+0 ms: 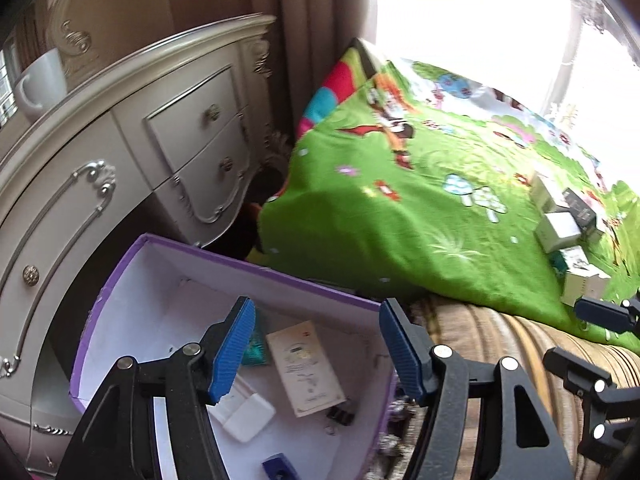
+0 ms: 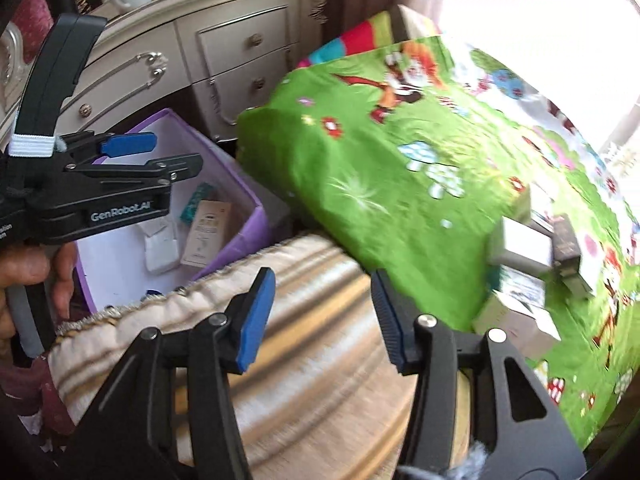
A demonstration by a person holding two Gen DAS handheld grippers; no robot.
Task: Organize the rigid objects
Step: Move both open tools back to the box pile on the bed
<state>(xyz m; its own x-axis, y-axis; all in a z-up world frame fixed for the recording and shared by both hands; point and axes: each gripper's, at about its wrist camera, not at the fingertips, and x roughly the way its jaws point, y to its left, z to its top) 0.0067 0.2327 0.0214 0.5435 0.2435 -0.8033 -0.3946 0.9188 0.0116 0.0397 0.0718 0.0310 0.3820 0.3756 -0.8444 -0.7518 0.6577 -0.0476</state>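
**Small cartons awaiting the purple box**

Purple box (image 1: pixel 120 280): standing open beside the bed, already holding flat packets.
Cartons (image 1: pixel 560 228): lying clustered on the green blanket (image 1: pixel 380 208); likely light, stiff, crushable, best pinched across flat sides.
Left gripper (image 1: pixel 316 352) and right gripper (image 2: pixel 320 320): both gaping, carrying nothing
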